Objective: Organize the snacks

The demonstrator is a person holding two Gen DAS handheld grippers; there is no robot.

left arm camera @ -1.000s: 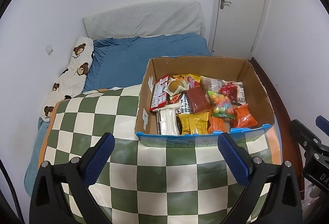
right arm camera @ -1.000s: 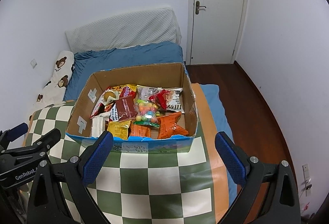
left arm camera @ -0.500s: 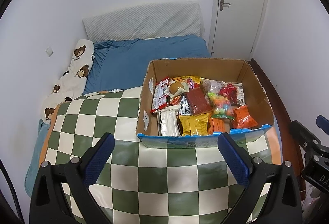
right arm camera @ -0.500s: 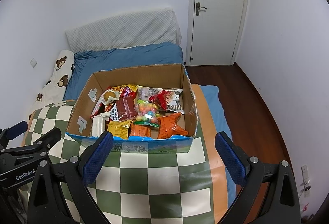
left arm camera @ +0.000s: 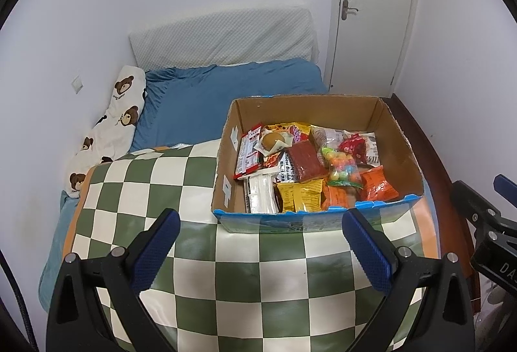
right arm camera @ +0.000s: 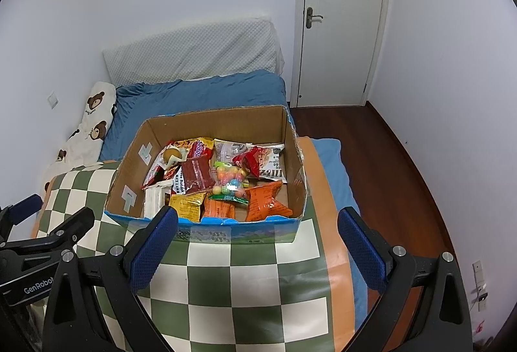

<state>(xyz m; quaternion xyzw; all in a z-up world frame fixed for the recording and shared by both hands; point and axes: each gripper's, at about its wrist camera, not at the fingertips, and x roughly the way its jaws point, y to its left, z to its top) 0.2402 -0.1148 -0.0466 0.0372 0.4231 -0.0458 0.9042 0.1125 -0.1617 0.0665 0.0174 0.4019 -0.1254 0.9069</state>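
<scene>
Left wrist view shows the left gripper [left arm camera: 258, 242] with its blue-padded fingers [left arm camera: 155, 250] wide apart and holding nothing, above a green and white checkered cloth [left arm camera: 252, 284]. Beyond the fingers stands an open cardboard box [left arm camera: 303, 108] on this cloth, and the snacks [left arm camera: 310, 171] lie inside it in a loose heap. The long axis of the box runs left to right across the view, with its blue-printed front wall toward the camera. Among the packets a dark red one [left arm camera: 305, 161] lies with its long side pointing away from the camera, a clear bag of coloured candy balls [left arm camera: 342, 166] is just beside it, and orange packets [left arm camera: 374, 187] are near the front right corner. In the right wrist view the right gripper [right arm camera: 258, 242] also has its fingers [right arm camera: 363, 253] spread apart (nothing between them), and the same box [right arm camera: 210, 122] is straight ahead. Behind the box lies a bed with a blue sheet [right arm camera: 200, 97], and a white door [right arm camera: 342, 19] is closed.
</scene>
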